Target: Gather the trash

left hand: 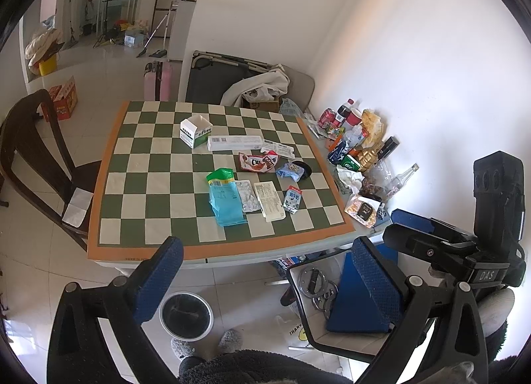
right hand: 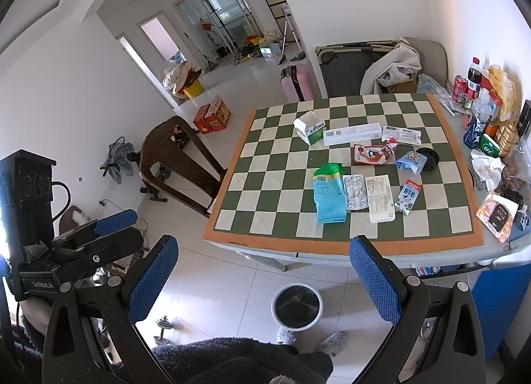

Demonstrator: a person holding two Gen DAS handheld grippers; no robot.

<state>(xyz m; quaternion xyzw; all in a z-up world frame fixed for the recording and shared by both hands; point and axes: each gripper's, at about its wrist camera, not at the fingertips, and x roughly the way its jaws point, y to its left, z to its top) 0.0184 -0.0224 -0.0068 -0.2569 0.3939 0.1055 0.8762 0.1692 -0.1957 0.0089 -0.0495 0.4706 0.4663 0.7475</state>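
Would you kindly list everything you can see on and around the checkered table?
checkered mat: one, green, cream, orange-edged, on table
open carton: one, white-green, far left of mat
long box: one, white, beside carton
snack wrapper: one, red, centre
blue-green bag: one, near edge
blister pack: one, silver, right of bag
milk carton: one, blue-white, near right
bottles and cans: several, by wall
bin: one, white-rimmed, on floor
chair: one, dark wood, left
left gripper: fingers apart
right gripper: fingers apart

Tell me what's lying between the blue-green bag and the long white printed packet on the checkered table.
A silver blister pack lies between the blue-green bag and the white printed packet, beside both; the right wrist view shows it most clearly.
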